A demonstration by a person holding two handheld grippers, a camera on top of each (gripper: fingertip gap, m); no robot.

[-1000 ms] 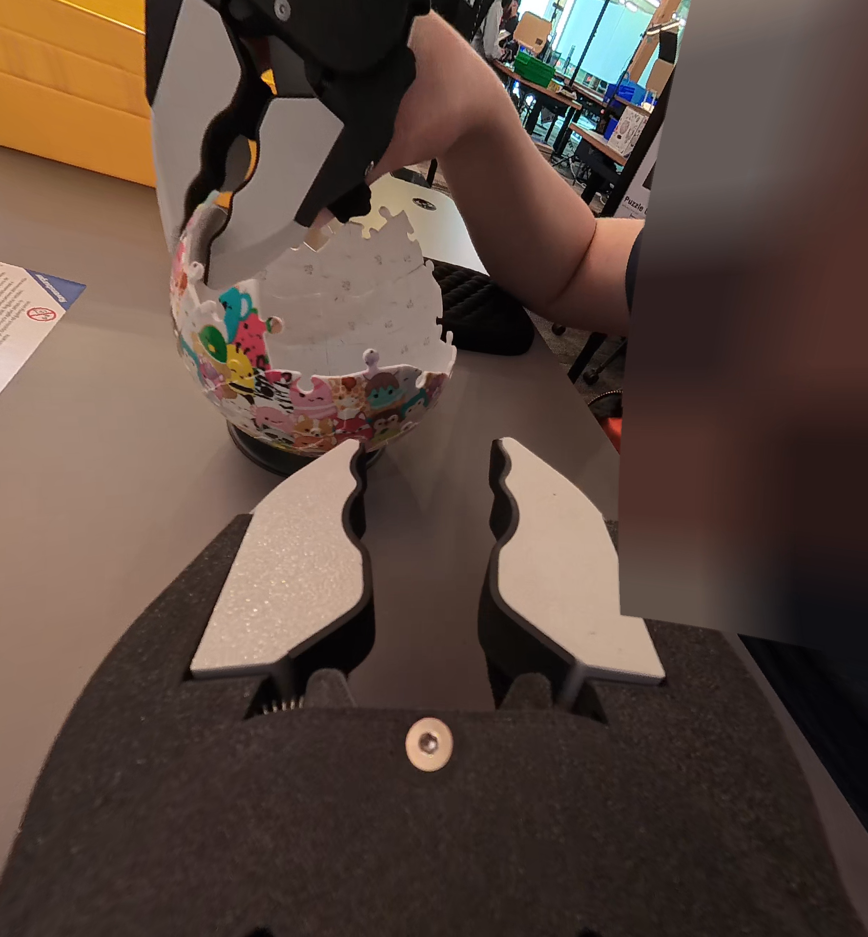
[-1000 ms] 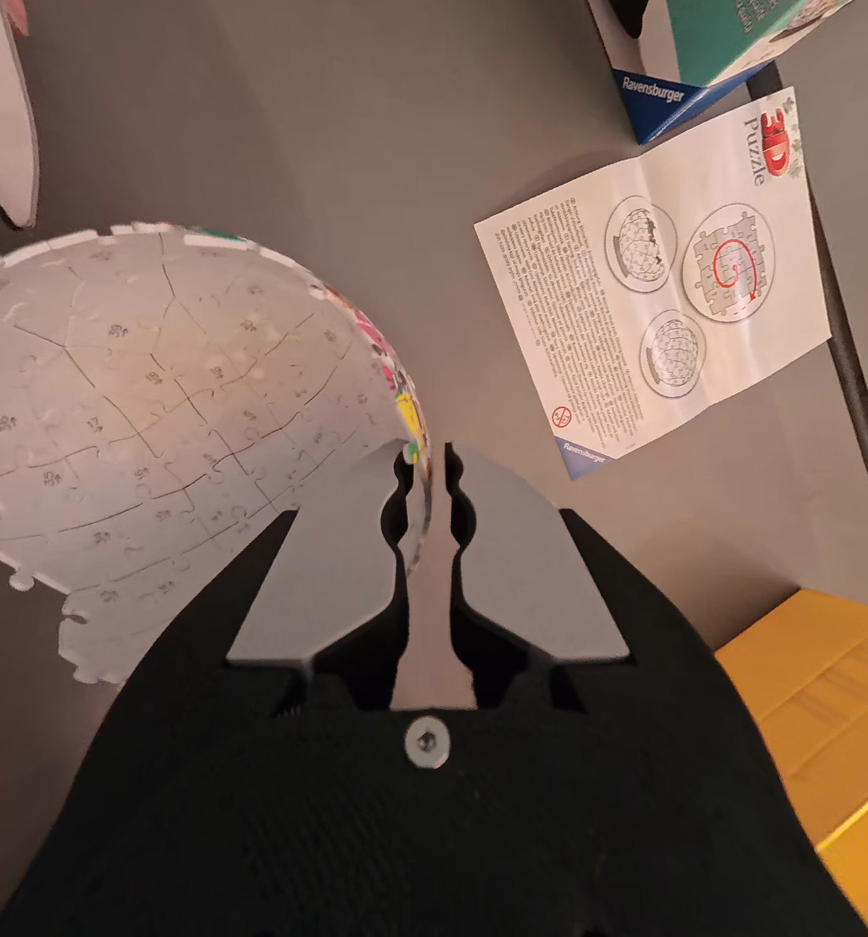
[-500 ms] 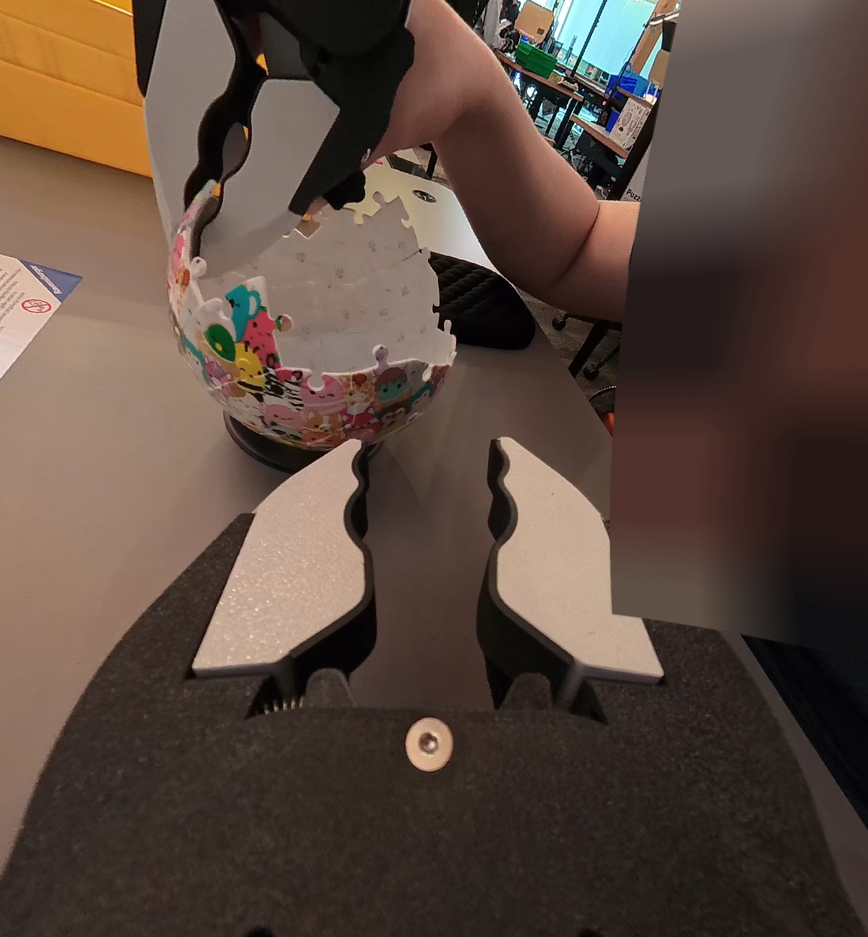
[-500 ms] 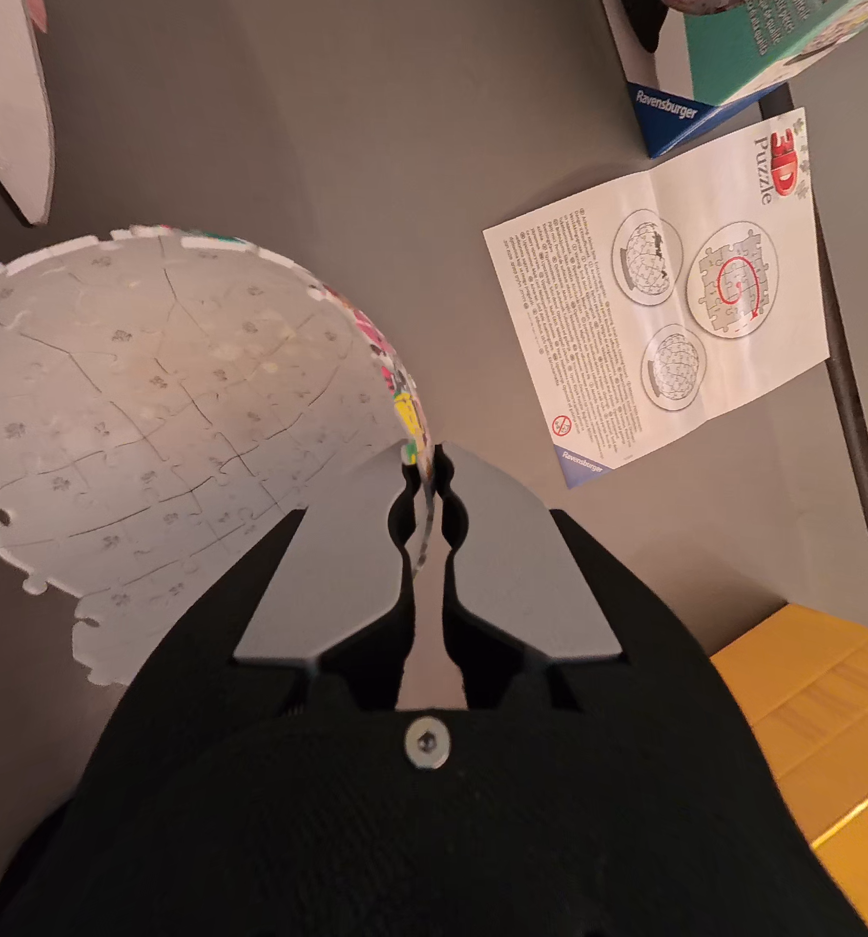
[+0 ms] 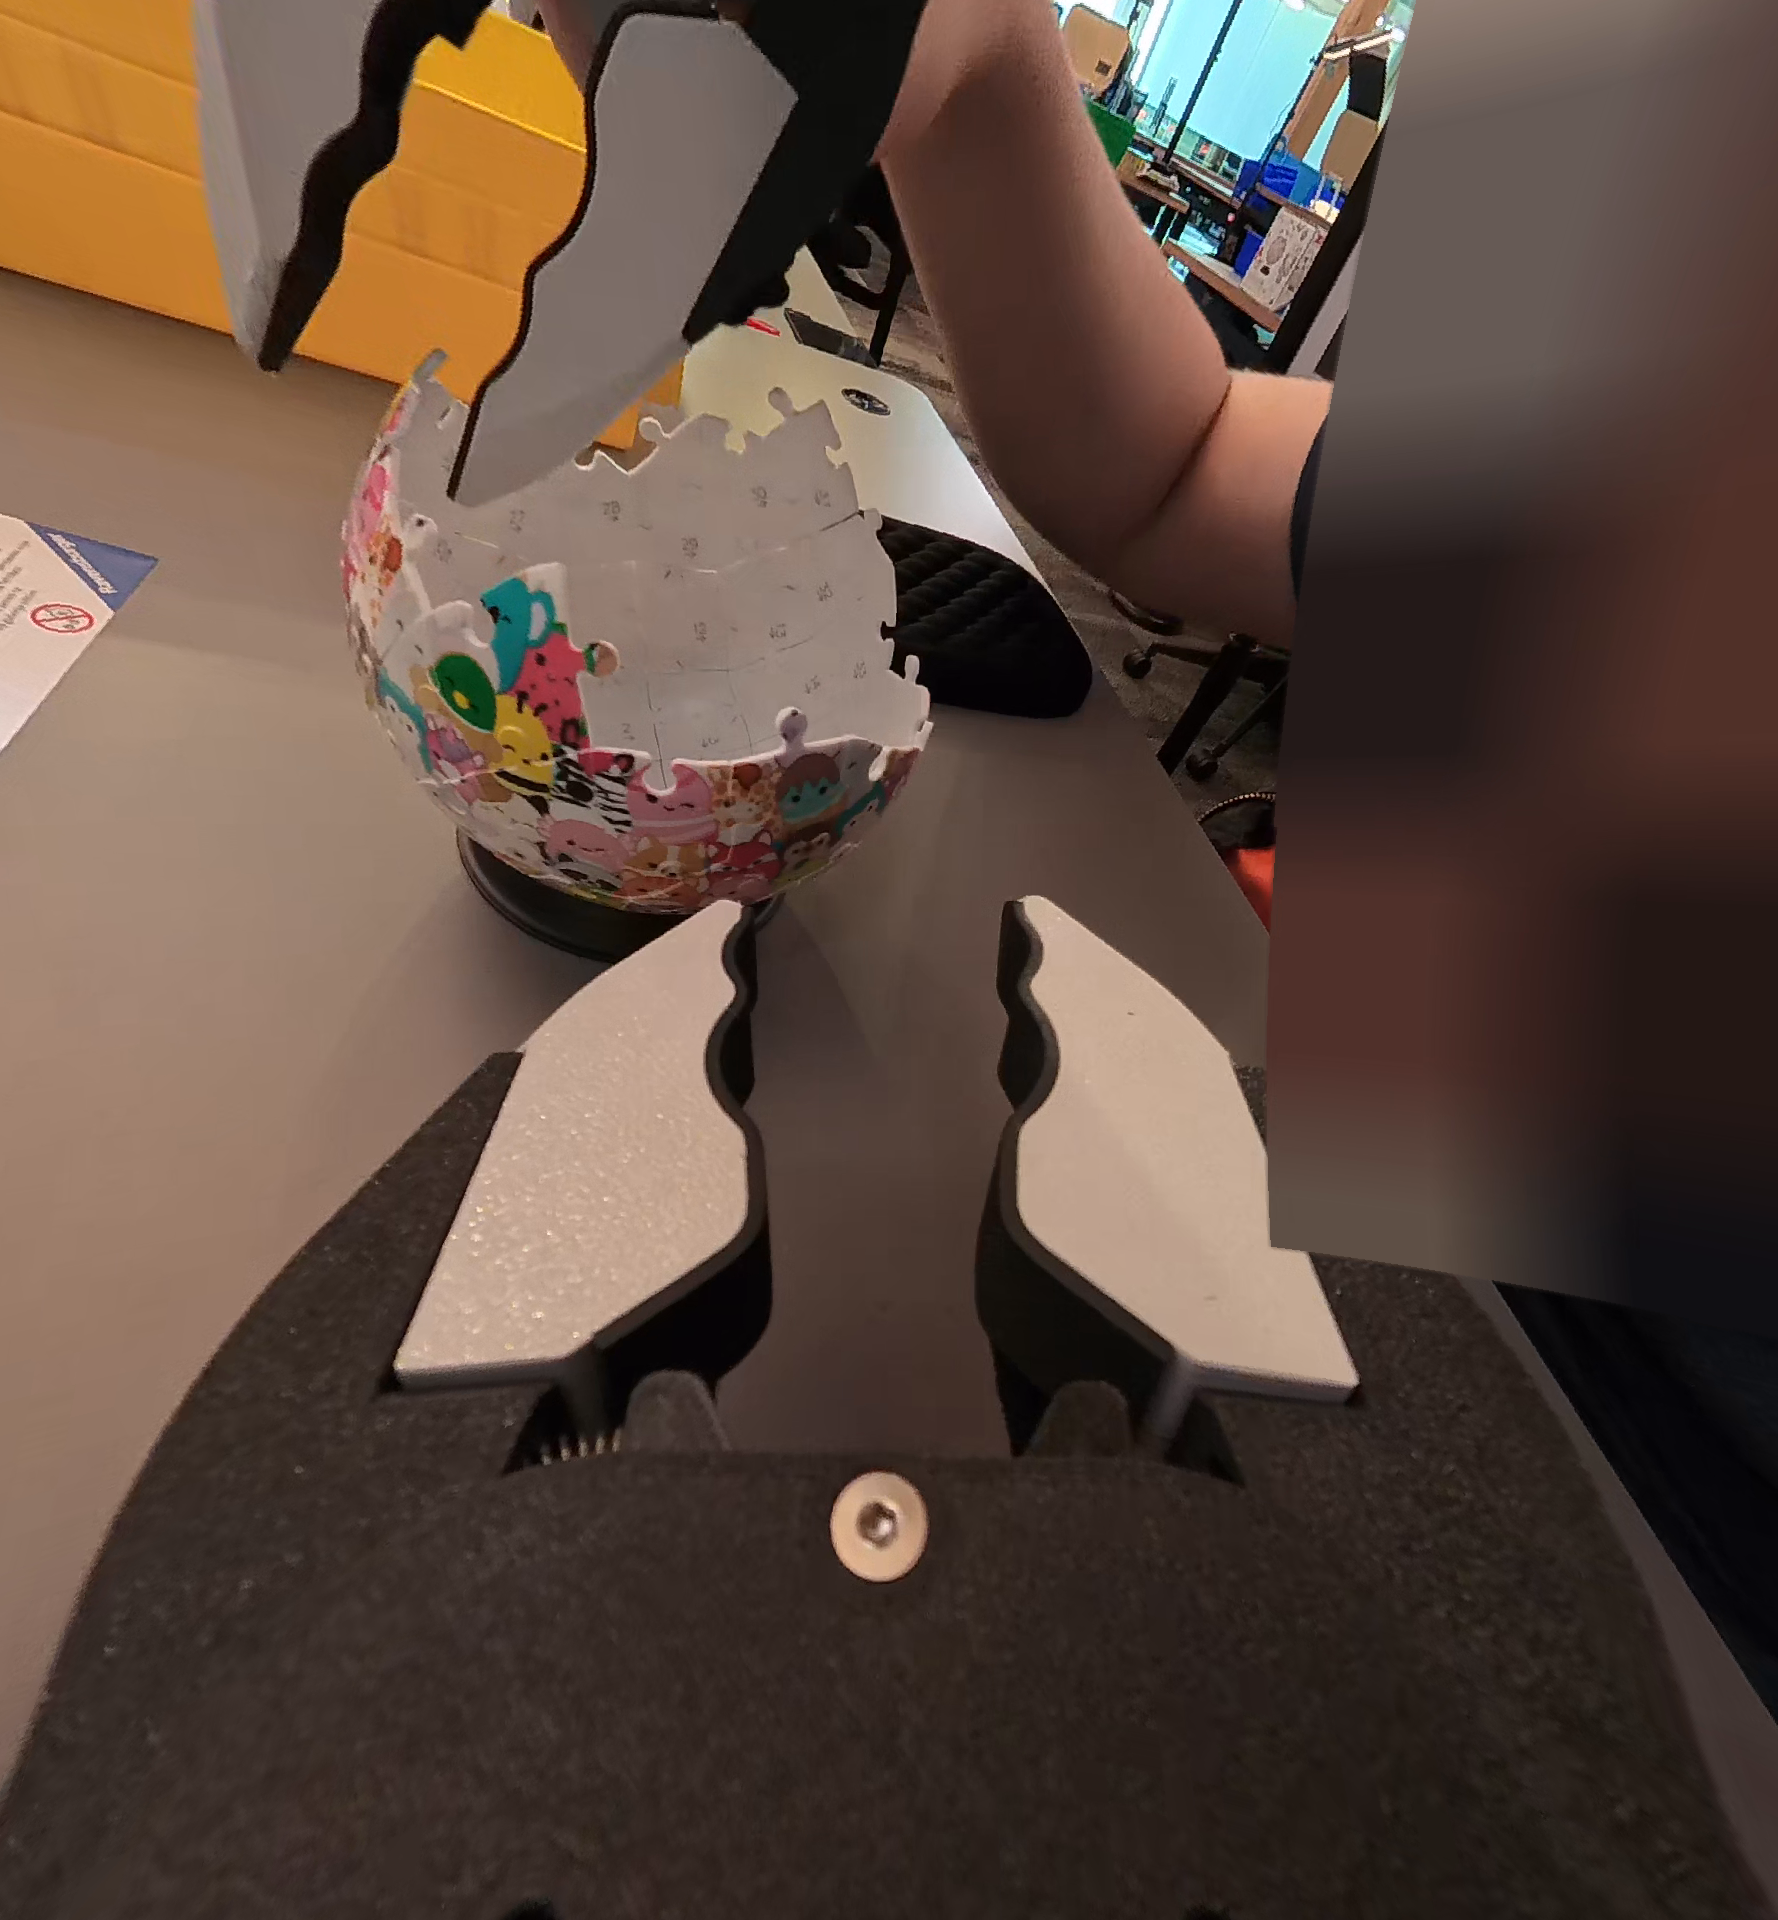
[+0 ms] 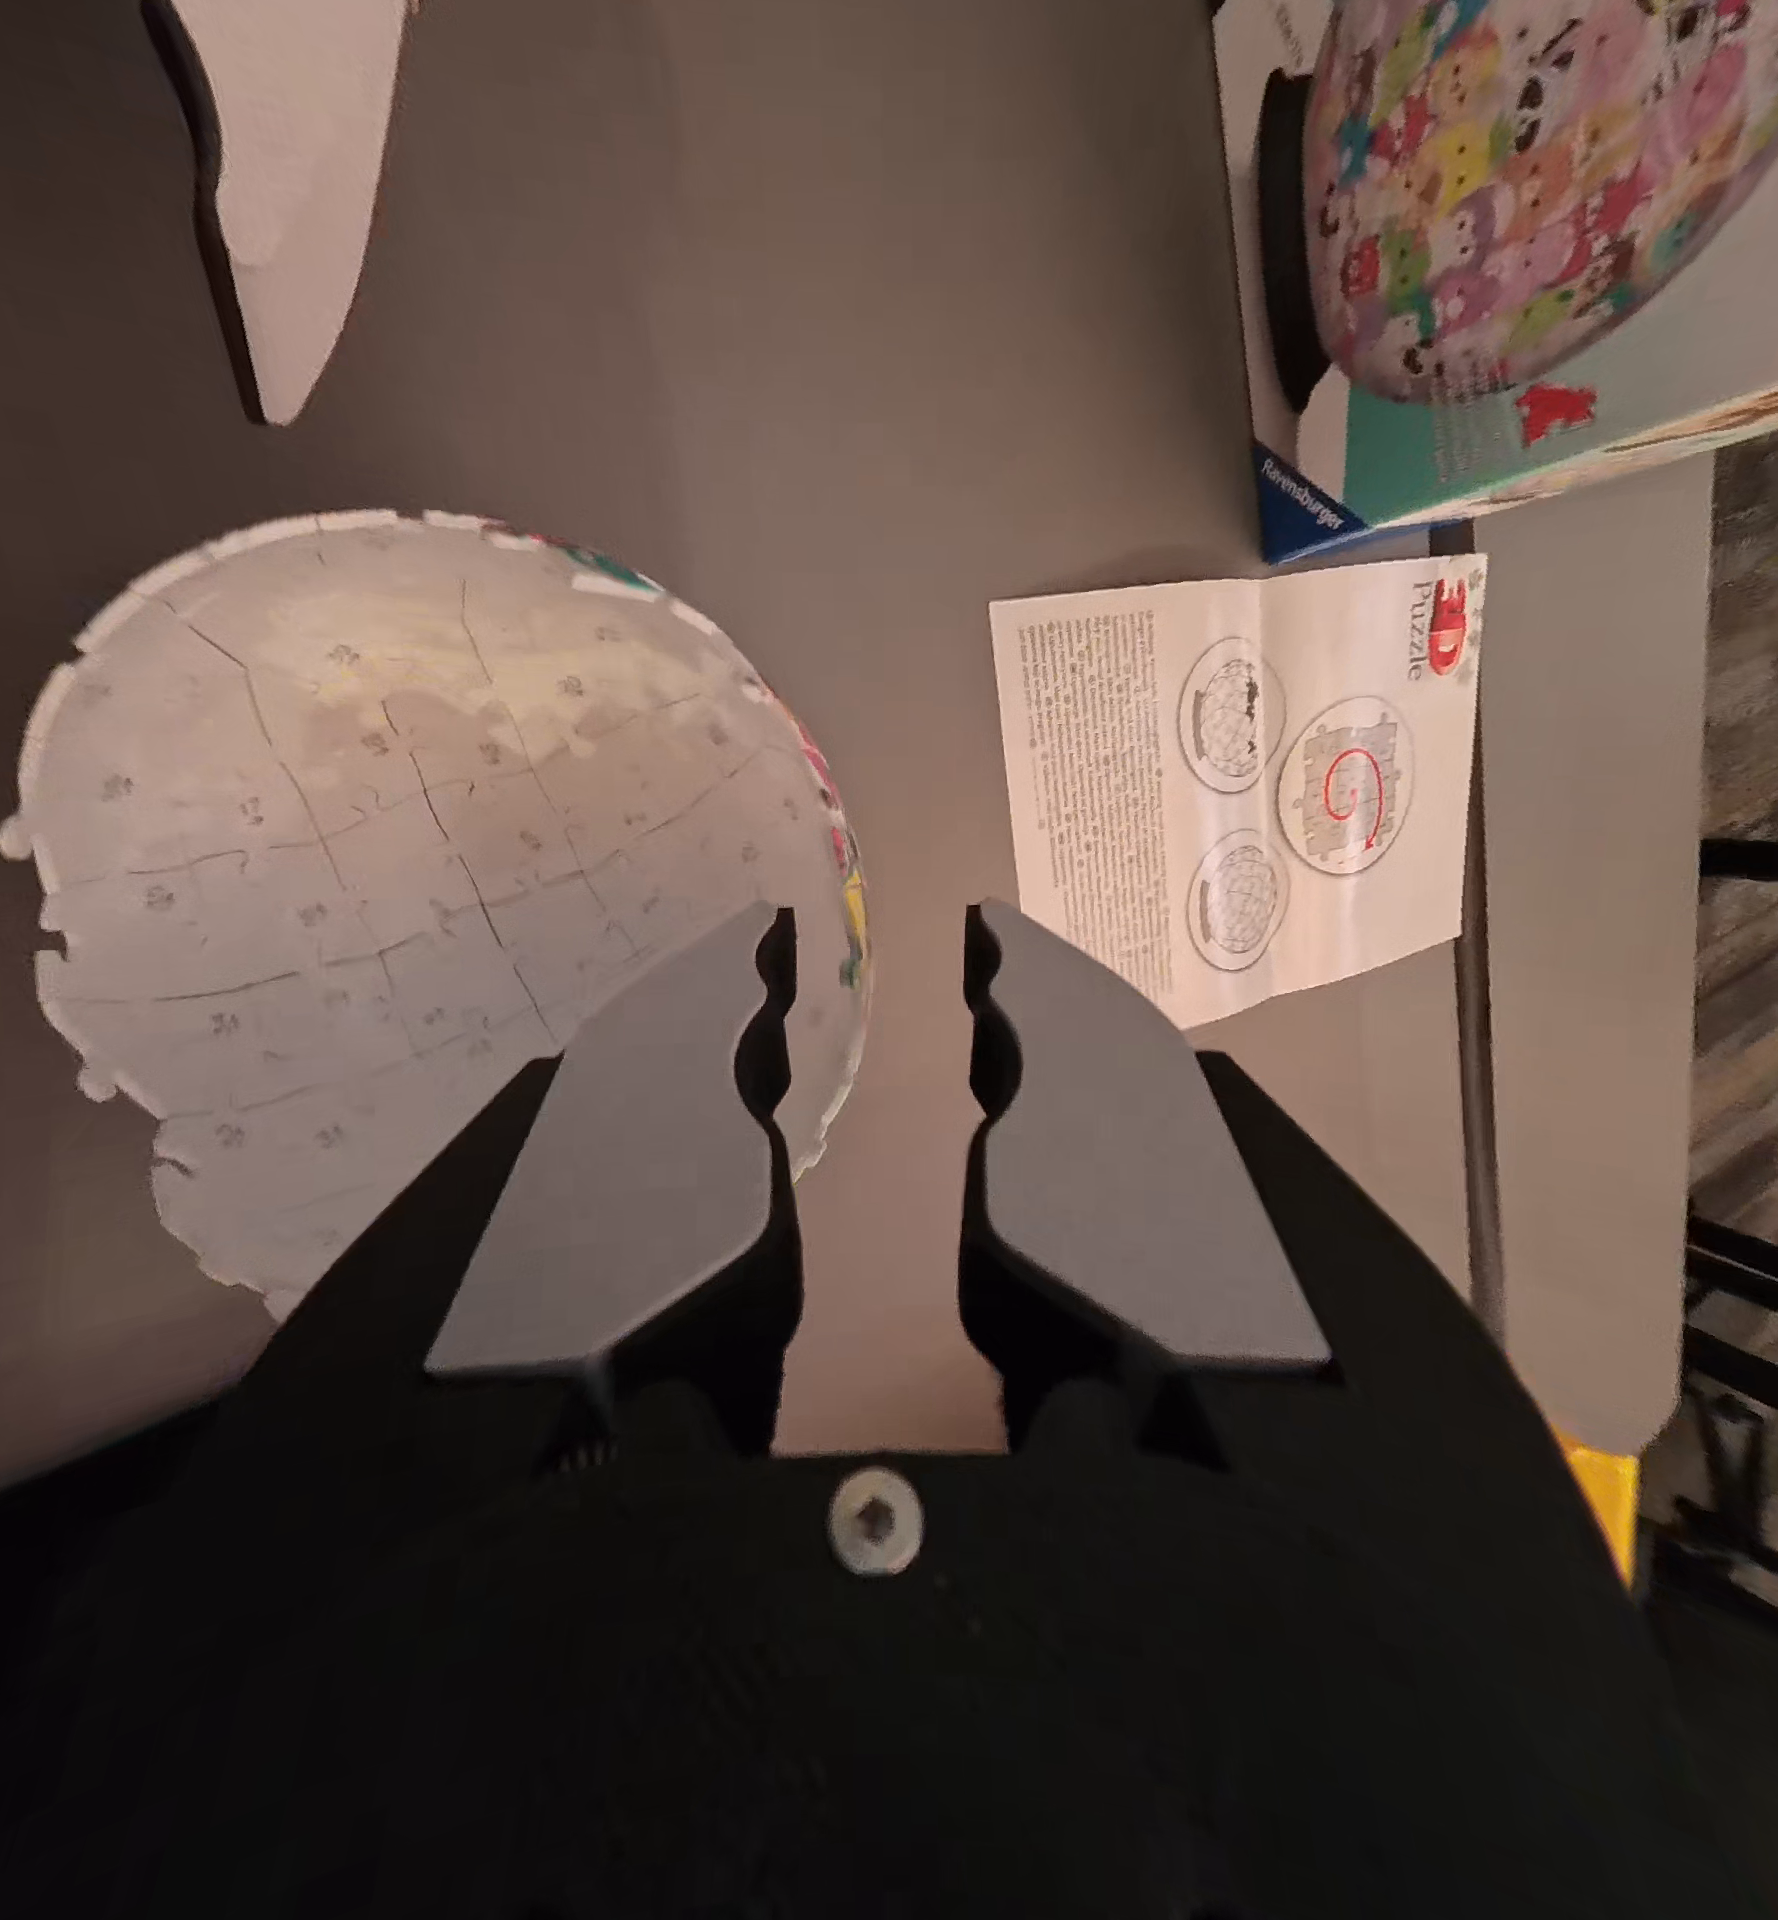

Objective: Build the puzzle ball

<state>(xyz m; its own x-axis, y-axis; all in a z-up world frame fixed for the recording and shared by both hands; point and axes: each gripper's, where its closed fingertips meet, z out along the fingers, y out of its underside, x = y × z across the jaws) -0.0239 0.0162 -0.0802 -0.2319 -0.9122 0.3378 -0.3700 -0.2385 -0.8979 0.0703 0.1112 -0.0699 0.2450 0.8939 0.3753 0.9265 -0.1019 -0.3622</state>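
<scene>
Grey bench [image 5: 189, 987] bearing the half-built ball [image 5: 636, 707] on a black stand [image 5: 573, 914], with box [image 6: 1550, 260] and leaflet [image 6: 1238, 790] beside. Left tool [image 5: 874, 935], spread and empty, lies before the ball; right tool [image 6: 874, 935], spread and empty, hangs over its rim.

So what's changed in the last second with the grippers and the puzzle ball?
The right gripper opened, releasing the puzzle ball's rim, and lifted above it. The ball stays on its black stand; the left gripper is open and unmoved, and the instruction leaflet stayed put.
</scene>
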